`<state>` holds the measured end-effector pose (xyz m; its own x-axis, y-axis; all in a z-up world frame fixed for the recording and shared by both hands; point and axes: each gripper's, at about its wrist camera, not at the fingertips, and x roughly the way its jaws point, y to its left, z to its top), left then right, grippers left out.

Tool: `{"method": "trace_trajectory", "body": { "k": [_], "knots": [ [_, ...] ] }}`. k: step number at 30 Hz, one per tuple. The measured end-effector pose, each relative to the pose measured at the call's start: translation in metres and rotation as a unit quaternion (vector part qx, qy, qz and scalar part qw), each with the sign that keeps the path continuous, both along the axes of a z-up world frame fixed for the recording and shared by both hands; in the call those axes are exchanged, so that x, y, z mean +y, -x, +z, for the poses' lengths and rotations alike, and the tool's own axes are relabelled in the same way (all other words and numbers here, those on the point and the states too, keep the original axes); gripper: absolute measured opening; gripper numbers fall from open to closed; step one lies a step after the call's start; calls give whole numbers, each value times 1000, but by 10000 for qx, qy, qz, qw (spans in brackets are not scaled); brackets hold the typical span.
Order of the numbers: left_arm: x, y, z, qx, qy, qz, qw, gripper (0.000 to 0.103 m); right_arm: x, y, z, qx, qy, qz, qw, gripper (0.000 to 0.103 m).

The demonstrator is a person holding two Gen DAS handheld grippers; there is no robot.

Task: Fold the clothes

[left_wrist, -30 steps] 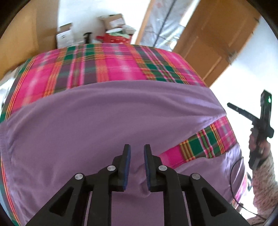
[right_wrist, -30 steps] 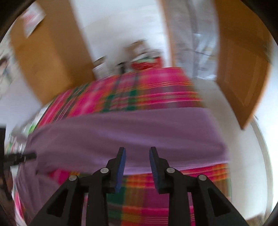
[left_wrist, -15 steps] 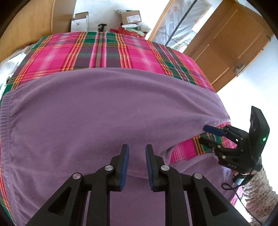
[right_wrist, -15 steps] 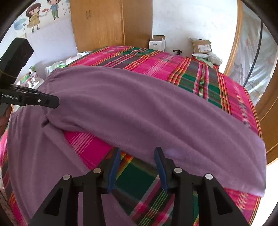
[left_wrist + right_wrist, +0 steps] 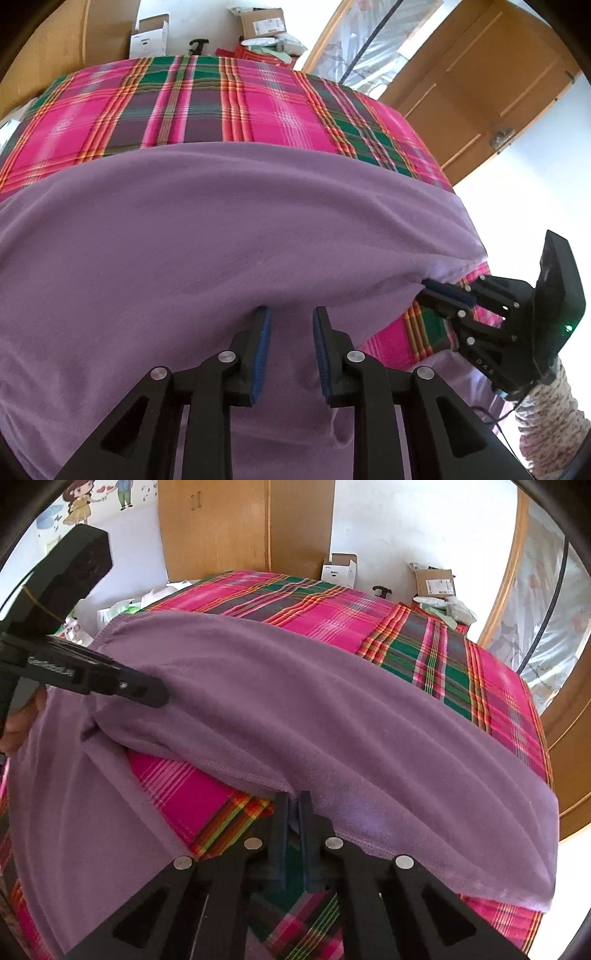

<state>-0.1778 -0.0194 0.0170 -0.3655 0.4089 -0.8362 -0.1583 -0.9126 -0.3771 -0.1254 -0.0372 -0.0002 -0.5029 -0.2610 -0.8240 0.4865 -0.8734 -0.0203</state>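
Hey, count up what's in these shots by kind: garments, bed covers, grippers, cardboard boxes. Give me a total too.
Purple garment: 1
Plaid bed cover: 1
Grippers: 2, the left gripper and the right gripper
Cardboard boxes on the floor behind the bed: 3, a white box, a brown box and a red box
Total: 7

Purple fleece garment (image 5: 229, 236) spread flat across the pink-green plaid bed cover (image 5: 240, 107). Stitched hem faces near side; one fold bunched and raised, plaid showing beneath it.
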Motion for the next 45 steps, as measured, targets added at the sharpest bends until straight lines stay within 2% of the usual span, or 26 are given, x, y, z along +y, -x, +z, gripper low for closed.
{"method": "trace_trajectory", "body": {
  "k": [8, 14, 18, 20, 22, 25, 29, 33, 36, 39, 45],
  "knots": [
    [10, 23, 8, 83, 92, -75, 9999, 24, 1, -16, 0, -223, 116, 196, 9995, 5],
    [18, 38, 2, 13, 63, -72, 10000, 24, 22, -5, 8, -854, 779, 211, 9931, 10],
    [20, 32, -1, -14, 85, -202, 9998, 24, 49, 5, 22, -839, 1496, 11, 9852, 12],
    [21, 26, 0, 15, 133, -304, 9994, 24, 62, 19, 22, -768, 1613, -421, 9830, 15],
    [24, 20, 1, 15, 123, -410, 9991, 24, 69, 32, 17, -640, 1509, -856, 9827, 18],
    [25, 11, -1, -31, 177, -516, 9985, 24, 64, 42, 5, -638, 1365, -1065, 9828, 18],
    [22, 1, -3, -48, 205, -544, 9983, 24, 48, 33, 1, -476, 1051, -997, 9883, 24],
    [12, -9, -3, -31, 51, -463, 9989, 24, 36, 22, 1, -513, 851, -989, 9901, 31],
    [4, -20, -2, -1, -33, -422, 9991, 24, 25, 14, 9, -408, 612, -898, 9932, 31],
    [-7, -32, -4, -28, -78, -323, 9994, 24, 10, 6, 15, -323, 731, -768, 9938, 31],
    [-31, -50, -3, -1, -480, -77, 9988, 24, -24, -1, 10, -338, 409, -603, 9968, 31]
  ]
}}
